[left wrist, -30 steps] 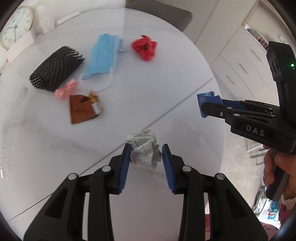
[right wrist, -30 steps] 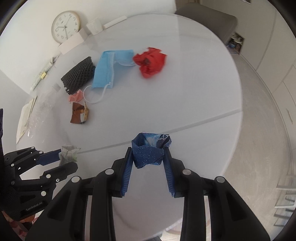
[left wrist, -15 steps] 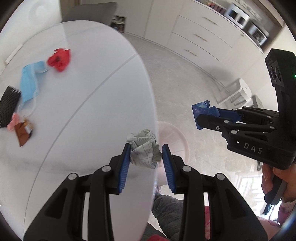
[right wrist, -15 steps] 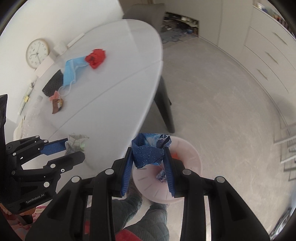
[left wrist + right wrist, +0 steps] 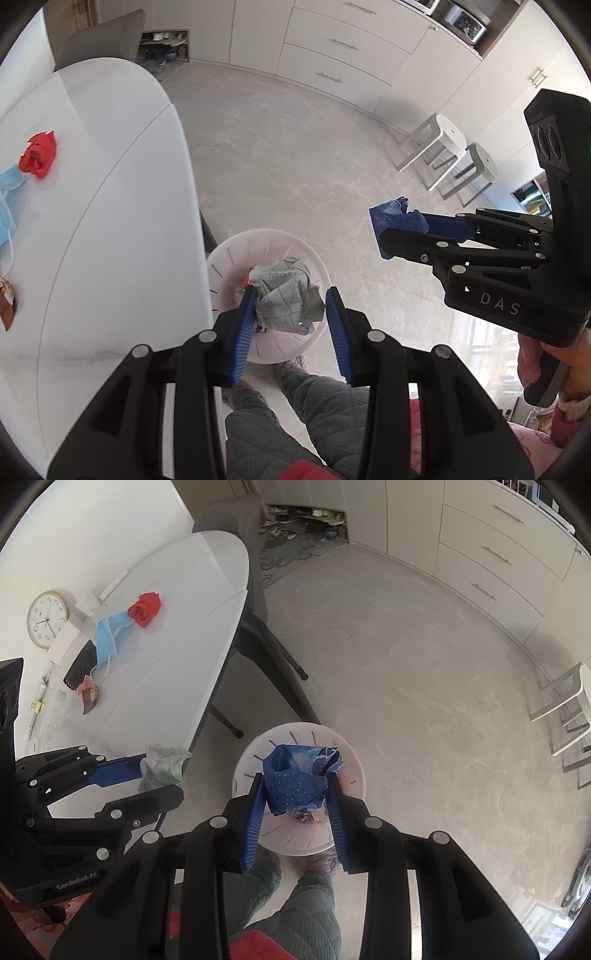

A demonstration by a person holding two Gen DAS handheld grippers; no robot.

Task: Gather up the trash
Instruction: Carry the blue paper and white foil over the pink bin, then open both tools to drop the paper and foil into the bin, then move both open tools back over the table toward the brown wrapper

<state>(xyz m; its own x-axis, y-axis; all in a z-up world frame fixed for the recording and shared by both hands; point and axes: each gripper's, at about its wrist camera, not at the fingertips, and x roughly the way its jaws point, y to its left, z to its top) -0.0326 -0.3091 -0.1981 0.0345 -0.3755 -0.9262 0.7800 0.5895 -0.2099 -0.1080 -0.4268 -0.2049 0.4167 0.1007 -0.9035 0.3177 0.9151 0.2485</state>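
Observation:
My left gripper (image 5: 290, 308) is shut on a crumpled grey-white paper ball (image 5: 286, 301) and holds it above a round white waste bin (image 5: 225, 266) on the floor. My right gripper (image 5: 297, 792) is shut on a crumpled blue wrapper (image 5: 297, 779) above the same bin (image 5: 354, 771). Each gripper shows in the other's view: the right one with the blue wrapper (image 5: 397, 218), the left one with the paper ball (image 5: 162, 766). On the white table (image 5: 184, 627) lie a red crumpled scrap (image 5: 144, 608), a blue face mask (image 5: 107, 635), a black mesh sleeve (image 5: 79, 664), a pink scrap and a brown wrapper (image 5: 88, 699).
The table's edge (image 5: 192, 206) is just left of the bin. The person's legs in grey trousers (image 5: 295, 406) stand below the grippers. A grey chair (image 5: 236, 520) sits at the table's far end. White stools (image 5: 447, 147) and drawer cabinets (image 5: 332, 55) stand beyond.
Both grippers have swung away from the table with their trash and now hang over the white bin on the floor. Both stay shut on what they hold.

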